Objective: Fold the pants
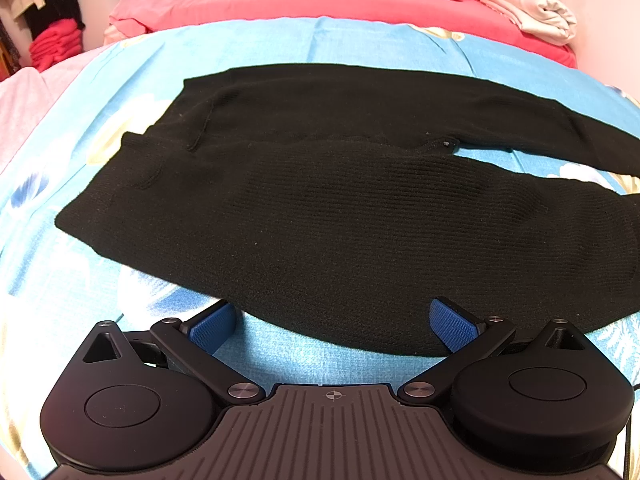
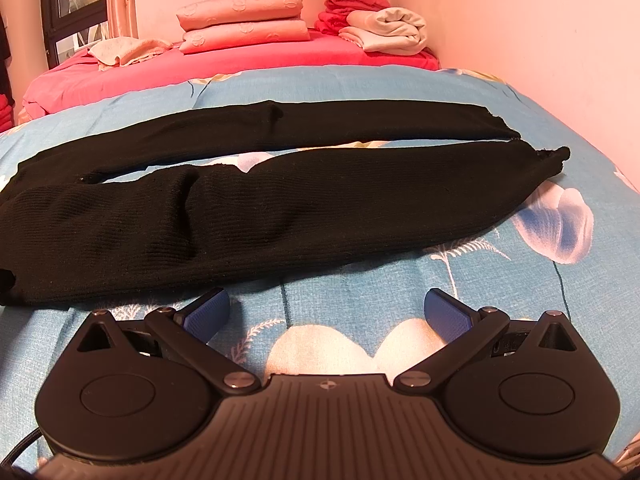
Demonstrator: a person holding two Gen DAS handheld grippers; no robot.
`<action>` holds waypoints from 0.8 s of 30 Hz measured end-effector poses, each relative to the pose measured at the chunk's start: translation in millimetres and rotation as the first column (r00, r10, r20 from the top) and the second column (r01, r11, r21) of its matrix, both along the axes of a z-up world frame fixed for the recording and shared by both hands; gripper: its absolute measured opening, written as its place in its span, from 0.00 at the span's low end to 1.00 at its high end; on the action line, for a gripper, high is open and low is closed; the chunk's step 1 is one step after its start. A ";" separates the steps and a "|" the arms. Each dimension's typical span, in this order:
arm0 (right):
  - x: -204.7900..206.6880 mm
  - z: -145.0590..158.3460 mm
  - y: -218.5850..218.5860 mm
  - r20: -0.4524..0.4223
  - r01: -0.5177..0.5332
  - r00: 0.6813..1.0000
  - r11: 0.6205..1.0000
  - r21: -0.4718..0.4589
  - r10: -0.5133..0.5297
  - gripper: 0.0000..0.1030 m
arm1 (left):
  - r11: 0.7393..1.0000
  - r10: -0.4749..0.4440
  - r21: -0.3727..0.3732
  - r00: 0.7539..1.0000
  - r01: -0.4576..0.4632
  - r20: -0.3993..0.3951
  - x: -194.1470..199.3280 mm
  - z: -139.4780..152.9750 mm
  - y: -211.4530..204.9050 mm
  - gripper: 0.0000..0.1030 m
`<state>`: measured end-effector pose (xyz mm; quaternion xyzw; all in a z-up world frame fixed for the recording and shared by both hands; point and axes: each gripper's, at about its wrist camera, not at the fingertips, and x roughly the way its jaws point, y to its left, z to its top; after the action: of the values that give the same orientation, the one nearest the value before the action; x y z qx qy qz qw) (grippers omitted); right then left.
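Black ribbed knit pants (image 1: 320, 208) lie flat and spread out on a blue flowered bedspread (image 1: 312, 44). The left wrist view shows the waist end, with the waistband at the left and both legs running off to the right. My left gripper (image 1: 334, 322) is open at the near edge of the pants, its blue pads (image 1: 214, 326) holding nothing. In the right wrist view the two legs (image 2: 320, 200) lie side by side, with the cuffs at the far right. My right gripper (image 2: 326, 316) is open just short of the near leg, over bare bedspread (image 2: 400, 280).
Behind the bedspread lies a red blanket (image 2: 240, 60) carrying folded pink bedding (image 2: 242, 22), a cream towel (image 2: 128, 50), red clothes (image 2: 352, 4) and a pale bundle (image 2: 390, 28). A pink wall (image 2: 540, 20) borders the bed on the right. Red folded items (image 1: 54, 44) sit at far left.
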<state>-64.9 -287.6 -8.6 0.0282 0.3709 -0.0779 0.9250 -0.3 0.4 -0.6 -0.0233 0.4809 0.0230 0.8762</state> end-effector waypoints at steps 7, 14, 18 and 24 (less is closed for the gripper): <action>-4.1 -2.2 0.1 0.018 -0.005 1.000 1.000 -0.004 0.005 1.00 | 1.000 -0.003 -0.004 1.000 0.003 0.003 -0.2 -0.4 0.7 1.00; -9.5 3.5 -19.5 0.049 -0.090 0.995 0.995 0.053 0.087 1.00 | 0.993 -0.078 -0.086 0.997 0.078 -0.001 1.6 7.6 17.4 1.00; -9.1 23.3 -73.2 0.133 -0.005 0.991 0.992 0.127 -0.012 1.00 | 0.978 -0.062 -0.192 0.994 0.078 0.086 -6.3 28.9 36.4 1.00; 37.0 21.9 -192.1 0.071 0.241 0.956 0.902 0.358 -0.284 0.70 | 0.985 -0.051 -0.156 0.985 0.077 0.167 10.8 23.7 34.8 1.00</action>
<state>-27.8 -479.7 13.3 0.2444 0.3146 -0.1339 0.9074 10.5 35.2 23.1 -0.0807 0.4089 -0.0463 0.9078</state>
